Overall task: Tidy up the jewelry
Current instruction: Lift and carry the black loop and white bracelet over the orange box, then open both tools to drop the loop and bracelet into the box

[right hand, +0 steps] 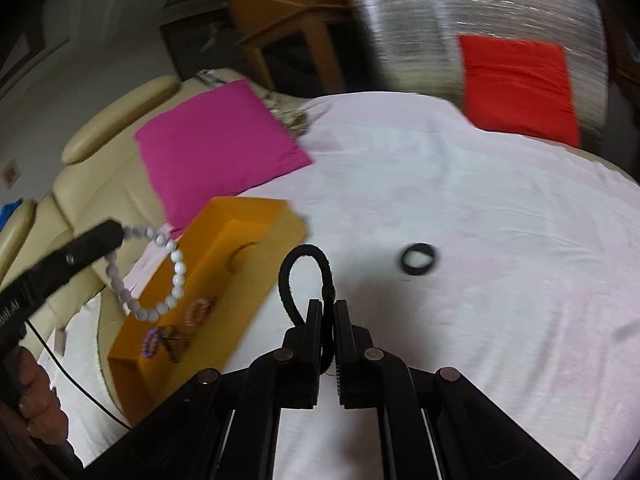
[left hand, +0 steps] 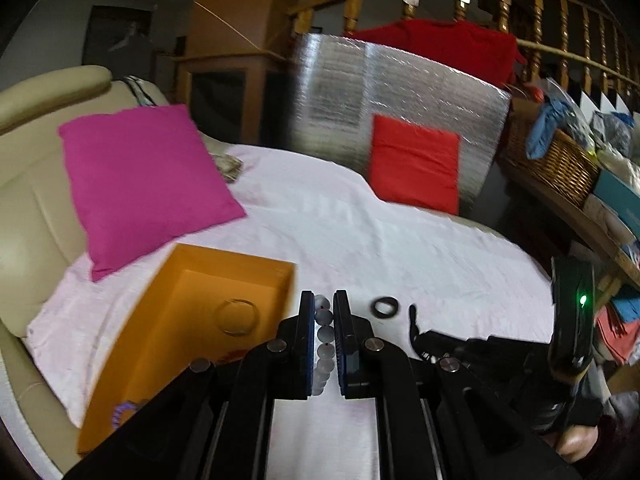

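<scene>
My left gripper (left hand: 324, 300) is shut on a pale bead bracelet (left hand: 323, 334), held just right of the orange box (left hand: 224, 276). Seen from the right wrist, that bracelet (right hand: 160, 276) dangles from the left gripper (right hand: 116, 232) above the box (right hand: 244, 236). My right gripper (right hand: 327, 306) is shut on a black cord loop (right hand: 298, 268) that sticks up ahead of its fingers. In the box lie a thin bangle (left hand: 237, 316), a purple bead bracelet (right hand: 152, 342) and a pink one (right hand: 199, 309). A black ring band (right hand: 418, 259) lies on the white sheet (right hand: 460, 184), also visible from the left wrist (left hand: 385, 306).
A magenta cushion (left hand: 144, 180) leans on the beige sofa (left hand: 28, 208) behind the box. A red cushion (left hand: 414, 162) rests against a silver foil panel (left hand: 400, 96). A wicker basket (left hand: 560, 164) on a wooden table stands to the right. A black cable (right hand: 80, 384) trails by a hand at lower left.
</scene>
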`<act>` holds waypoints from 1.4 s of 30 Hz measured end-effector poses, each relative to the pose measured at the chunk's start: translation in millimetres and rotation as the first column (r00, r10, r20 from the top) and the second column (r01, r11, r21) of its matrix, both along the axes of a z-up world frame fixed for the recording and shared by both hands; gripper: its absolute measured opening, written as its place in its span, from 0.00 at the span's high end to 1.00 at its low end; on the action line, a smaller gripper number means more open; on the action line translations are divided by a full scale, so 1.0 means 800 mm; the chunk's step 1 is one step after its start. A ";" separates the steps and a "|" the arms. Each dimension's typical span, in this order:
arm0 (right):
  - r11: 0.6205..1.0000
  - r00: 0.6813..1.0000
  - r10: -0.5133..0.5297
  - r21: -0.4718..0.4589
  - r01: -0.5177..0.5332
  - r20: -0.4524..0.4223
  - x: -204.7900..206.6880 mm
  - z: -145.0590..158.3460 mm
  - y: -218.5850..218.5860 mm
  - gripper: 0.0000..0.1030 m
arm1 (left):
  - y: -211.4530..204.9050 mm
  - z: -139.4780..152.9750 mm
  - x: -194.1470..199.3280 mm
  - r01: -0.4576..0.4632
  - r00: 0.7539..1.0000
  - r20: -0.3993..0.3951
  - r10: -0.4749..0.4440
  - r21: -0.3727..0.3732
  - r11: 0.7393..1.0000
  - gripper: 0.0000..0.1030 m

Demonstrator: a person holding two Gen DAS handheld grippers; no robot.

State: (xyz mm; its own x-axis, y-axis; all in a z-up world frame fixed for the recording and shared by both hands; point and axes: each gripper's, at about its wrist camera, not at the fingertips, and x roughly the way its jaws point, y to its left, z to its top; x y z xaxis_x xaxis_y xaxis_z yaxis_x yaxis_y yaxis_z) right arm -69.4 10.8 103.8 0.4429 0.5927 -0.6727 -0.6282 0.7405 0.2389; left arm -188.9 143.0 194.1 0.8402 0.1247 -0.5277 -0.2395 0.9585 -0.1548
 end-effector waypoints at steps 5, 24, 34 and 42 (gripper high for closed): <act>0.998 0.998 0.062 0.006 -0.062 -0.017 -0.011 0.000 0.057 0.94 | 0.032 0.006 -0.013 -0.060 0.998 0.011 0.060 0.009 0.998 0.91; 0.986 0.986 0.160 -0.036 -0.162 -0.037 -0.002 -0.011 0.191 0.94 | 0.145 -0.044 -0.001 -0.231 0.967 -0.091 0.237 0.073 0.970 0.91; 0.979 0.981 0.182 -0.080 -0.187 -0.070 0.011 -0.047 0.223 0.94 | 0.182 -0.091 0.035 -0.251 0.945 -0.188 0.268 0.107 0.962 0.91; 0.974 0.978 0.188 -0.111 -0.198 -0.092 0.023 -0.075 0.241 0.94 | 0.200 -0.129 0.054 -0.258 0.925 -0.258 0.279 0.111 0.960 0.91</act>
State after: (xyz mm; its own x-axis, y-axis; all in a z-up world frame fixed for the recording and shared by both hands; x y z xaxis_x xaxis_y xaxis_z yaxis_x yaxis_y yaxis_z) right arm -50.9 203.8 43.8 0.2698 0.5754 -0.7721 -0.7444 0.6333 0.2119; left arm -145.5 303.1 90.7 0.5983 0.3730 -0.7091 -0.5121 0.8587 0.0196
